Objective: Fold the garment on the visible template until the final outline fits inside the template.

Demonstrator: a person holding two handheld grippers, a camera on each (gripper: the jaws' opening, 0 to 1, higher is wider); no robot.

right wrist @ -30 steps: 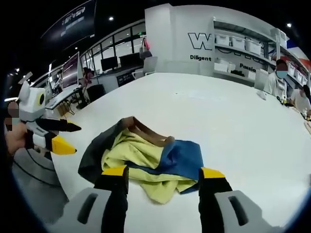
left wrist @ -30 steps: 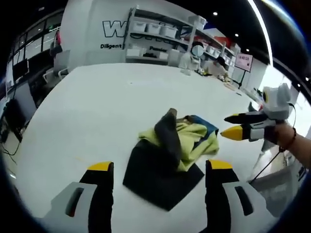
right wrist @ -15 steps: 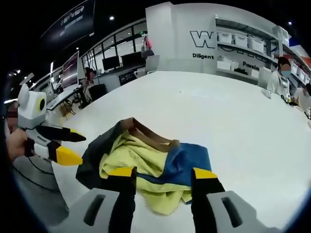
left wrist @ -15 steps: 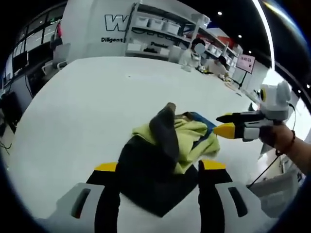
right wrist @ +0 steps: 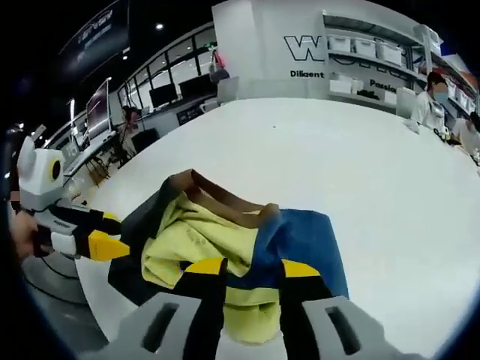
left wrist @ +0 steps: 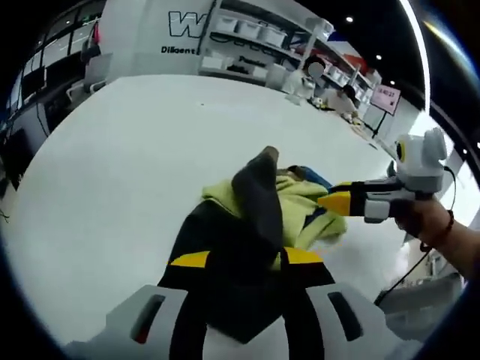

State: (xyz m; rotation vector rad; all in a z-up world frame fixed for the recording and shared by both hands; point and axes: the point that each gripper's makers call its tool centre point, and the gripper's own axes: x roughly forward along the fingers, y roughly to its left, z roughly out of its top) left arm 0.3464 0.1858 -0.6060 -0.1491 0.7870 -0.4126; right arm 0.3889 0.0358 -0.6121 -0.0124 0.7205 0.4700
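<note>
A crumpled garment [left wrist: 304, 206] in yellow, blue and brown lies heaped on a dark flat template [left wrist: 201, 234] on a white table. My left gripper [left wrist: 246, 259] is low over the template's near corner, its jaws half closed with dark fabric between them. My right gripper [right wrist: 253, 268] straddles the garment's [right wrist: 195, 240] yellow and blue near edge, jaws narrowed but still with a gap. In the left gripper view the right gripper [left wrist: 335, 199] comes in from the right, its tips at the yellow cloth. In the right gripper view the left gripper [right wrist: 101, 232] sits at the template's [right wrist: 126, 264] edge.
The white table [left wrist: 112, 150] stretches wide behind the garment. Shelves with white bins [right wrist: 360, 52] line the back wall. A person [right wrist: 429, 105] sits at the far right. Desks with monitors [right wrist: 97, 112] stand beyond the table's left edge.
Both pairs of jaws have narrowed a good deal over the last second. Both grippers have moved in and down onto the cloth from opposite sides.
</note>
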